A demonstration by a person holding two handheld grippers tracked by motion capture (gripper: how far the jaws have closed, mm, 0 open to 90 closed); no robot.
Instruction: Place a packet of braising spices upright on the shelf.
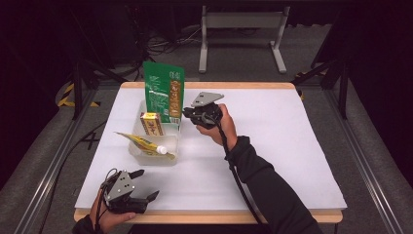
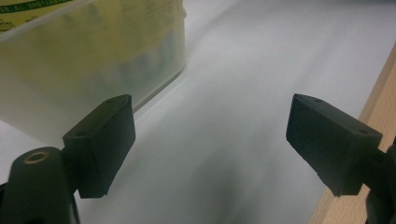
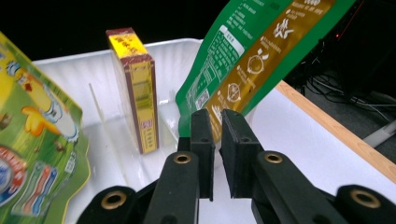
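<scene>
A tall green and gold pouch [image 1: 164,92] stands upright at the far right end of a clear plastic bin [image 1: 153,158]. My right gripper [image 1: 185,113] reaches it from the right. In the right gripper view its jaws are nearly together on the lower edge of the green pouch [image 3: 261,51], so the right gripper [image 3: 217,122] is shut on it. A yellow and maroon box [image 1: 152,124] stands upright in the bin, and a yellow-green spout pouch [image 1: 143,144] with a white cap leans at the near left. My left gripper [image 1: 148,183] rests open near the table's front left edge, holding nothing.
The white table top [image 1: 272,146] has a wooden rim [image 1: 209,215]. In the left gripper view the bin's frosted wall [image 2: 70,60] is just ahead on the left and the wooden edge [image 2: 373,116] on the right. A metal frame [image 1: 241,22] stands beyond the table.
</scene>
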